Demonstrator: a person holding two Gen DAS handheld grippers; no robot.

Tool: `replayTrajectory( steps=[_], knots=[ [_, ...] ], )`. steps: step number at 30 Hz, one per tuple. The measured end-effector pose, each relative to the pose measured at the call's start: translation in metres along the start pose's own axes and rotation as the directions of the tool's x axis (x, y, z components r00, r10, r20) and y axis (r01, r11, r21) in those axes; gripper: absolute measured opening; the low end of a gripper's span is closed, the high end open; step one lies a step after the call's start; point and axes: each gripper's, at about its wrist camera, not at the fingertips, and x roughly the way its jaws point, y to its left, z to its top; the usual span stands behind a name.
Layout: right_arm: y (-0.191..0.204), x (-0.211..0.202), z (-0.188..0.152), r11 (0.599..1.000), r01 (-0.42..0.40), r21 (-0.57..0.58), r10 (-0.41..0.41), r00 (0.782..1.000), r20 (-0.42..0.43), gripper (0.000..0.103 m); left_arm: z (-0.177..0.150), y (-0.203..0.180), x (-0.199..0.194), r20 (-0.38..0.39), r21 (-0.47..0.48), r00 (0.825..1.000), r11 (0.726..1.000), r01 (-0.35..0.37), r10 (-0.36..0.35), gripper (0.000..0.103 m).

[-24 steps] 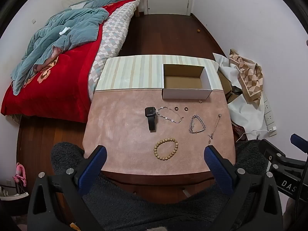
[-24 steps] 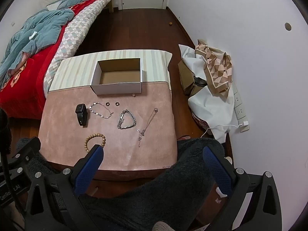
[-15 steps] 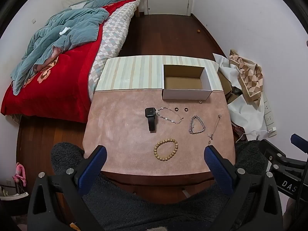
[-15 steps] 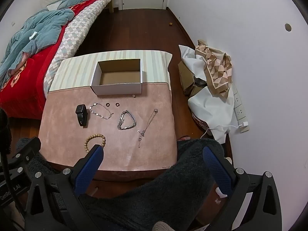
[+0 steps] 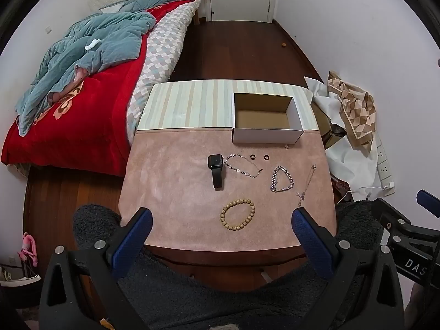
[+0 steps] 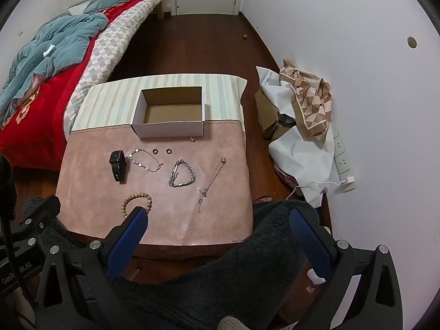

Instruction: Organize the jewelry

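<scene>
Pink suede-like mat (image 5: pixel 176 192) w/ jewelry on table, bed (image 5: pixel 82 104) beside, wood floor.

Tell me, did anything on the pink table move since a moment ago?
Nothing visibly changed. The wooden bead bracelet, black smartwatch, chunky silver chain bracelet and open white cardboard box lie where they were, and both grippers hover open near the table's front edge, holding nothing.

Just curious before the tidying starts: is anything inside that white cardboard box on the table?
The white box shows only its bare brown floor; no jewelry is inside. The near wall hides a thin strip of the floor behind it, so something tiny there would not show.
</scene>
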Motion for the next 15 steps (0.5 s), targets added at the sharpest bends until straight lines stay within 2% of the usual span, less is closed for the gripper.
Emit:
replayTrajectory(
  steps=[15],
  knots=[
    [-0.0002, -0.0039, 0.0026, 1.0, -0.004, 0.002, 0.004, 1.0, 0.015, 0.103, 0.0093, -0.0046, -0.0025, 0.005, -0.003, 1.0, 1.0, -0.001, 0.001, 0.103]
  ],
)
